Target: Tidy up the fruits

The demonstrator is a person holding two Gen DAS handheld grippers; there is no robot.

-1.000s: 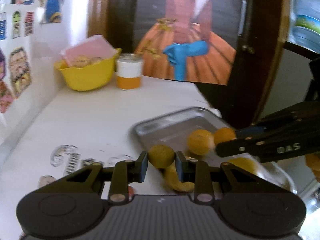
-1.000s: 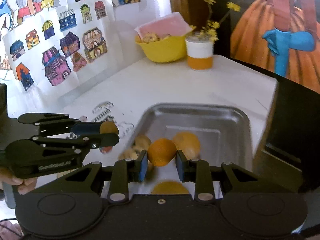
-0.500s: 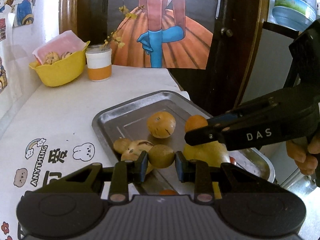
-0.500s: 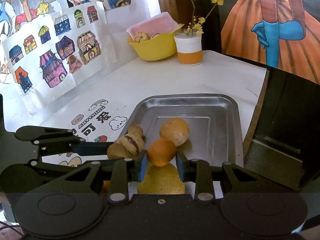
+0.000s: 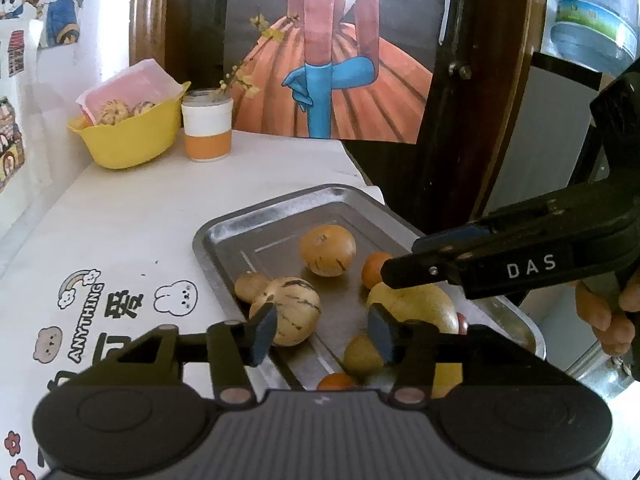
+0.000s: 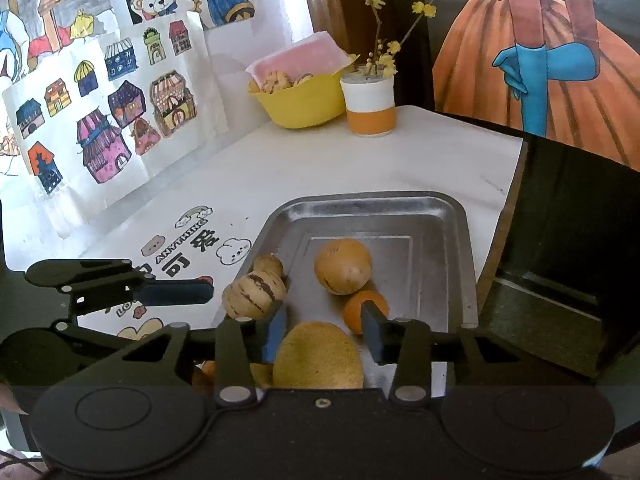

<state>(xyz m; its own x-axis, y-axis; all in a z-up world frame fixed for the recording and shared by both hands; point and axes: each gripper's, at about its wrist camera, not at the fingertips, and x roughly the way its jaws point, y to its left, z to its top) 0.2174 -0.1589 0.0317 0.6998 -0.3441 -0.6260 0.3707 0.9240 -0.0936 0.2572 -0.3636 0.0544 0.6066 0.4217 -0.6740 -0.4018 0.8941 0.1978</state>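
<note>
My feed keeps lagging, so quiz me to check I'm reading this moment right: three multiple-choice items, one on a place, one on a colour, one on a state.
1. Where does the small orange fruit lie?
A. In the metal tray
B. In the yellow bowl
C. On the bare tablecloth

2. What colour is the lower band of the white cup holding the flowering twigs?
A. Blue
B. Orange
C. Green

3. How do the jaws of the left gripper stand?
A. Shut on a fruit
B. Shut on nothing
C. Open, holding nothing

Answers: 1 A, it rests on the tray floor beside the big tan fruit; 2 B, the band reads orange in both views; 3 C, the pads stand wide apart above the tray.
</note>
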